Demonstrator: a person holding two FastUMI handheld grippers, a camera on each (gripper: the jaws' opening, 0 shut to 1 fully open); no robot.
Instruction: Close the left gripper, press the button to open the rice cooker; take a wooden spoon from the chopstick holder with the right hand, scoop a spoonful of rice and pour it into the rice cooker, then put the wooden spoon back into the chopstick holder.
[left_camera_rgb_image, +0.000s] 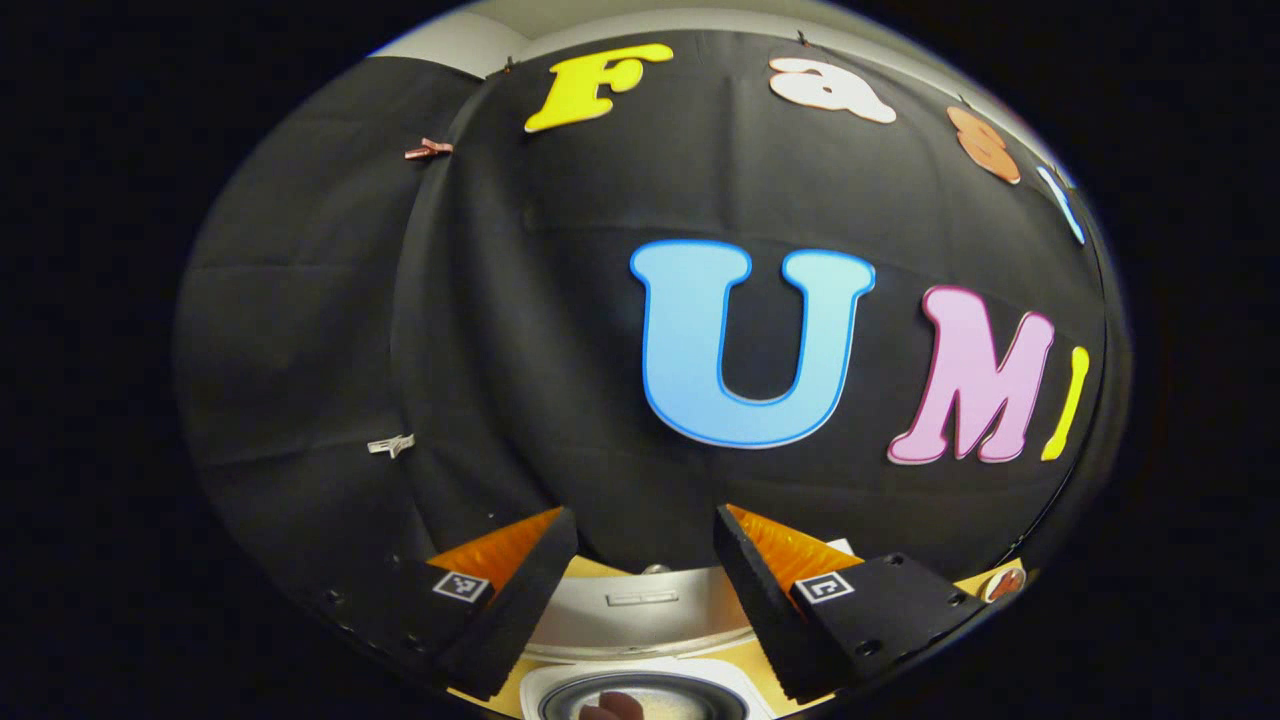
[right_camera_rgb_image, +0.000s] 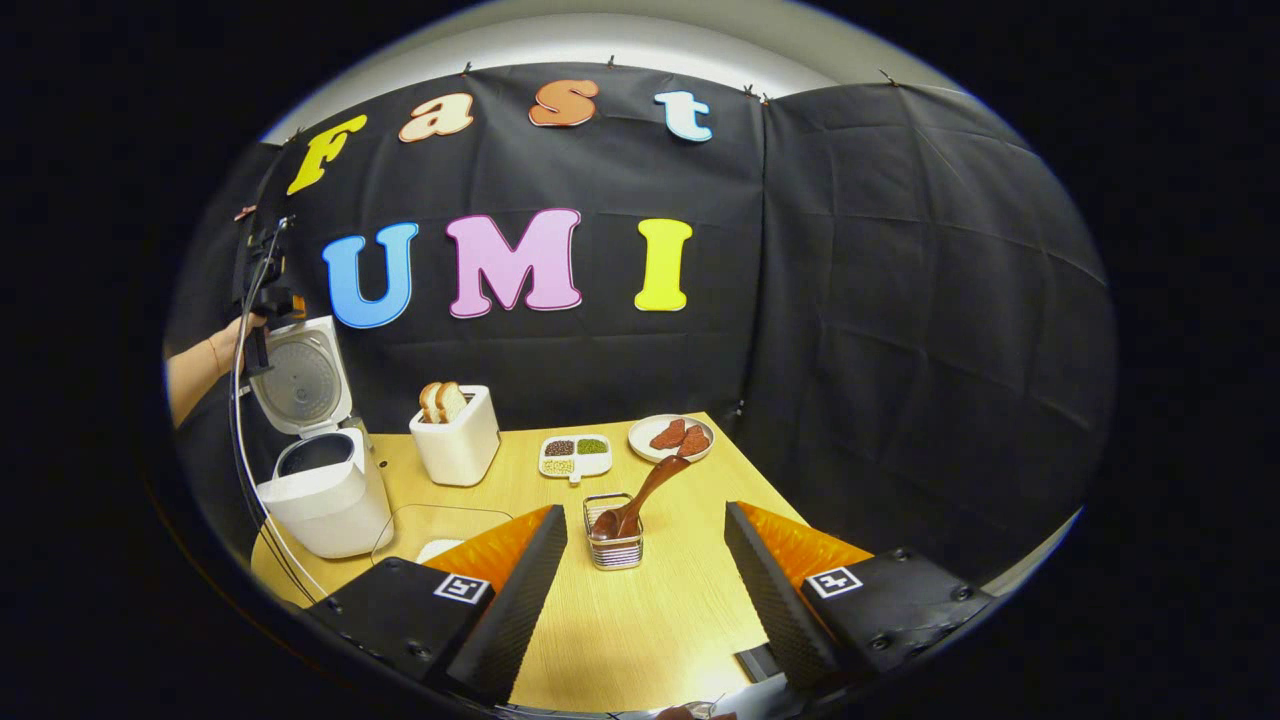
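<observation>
The white rice cooker (right_camera_rgb_image: 325, 490) stands at the table's left with its lid (right_camera_rgb_image: 300, 380) swung up and the pot showing. A hand holds my left gripper (right_camera_rgb_image: 262, 270) above and just behind that lid. In the left gripper view the left gripper (left_camera_rgb_image: 646, 515) is open and faces the cloth wall, with the rice cooker's lid (left_camera_rgb_image: 640, 610) low between its fingers. The wooden spoon (right_camera_rgb_image: 640, 500) leans bowl-down in the wire chopstick holder (right_camera_rgb_image: 614, 545) at mid-table. My right gripper (right_camera_rgb_image: 645, 520) is open, nothing in it, short of the holder.
A white toaster (right_camera_rgb_image: 457, 435) with bread stands behind the cooker. Beside it are a small tray of beans (right_camera_rgb_image: 575, 455) and a plate of red slices (right_camera_rgb_image: 670, 437). A clear container (right_camera_rgb_image: 430, 530) with something white sits near the cooker's front. The table's right edge (right_camera_rgb_image: 770, 480) is close.
</observation>
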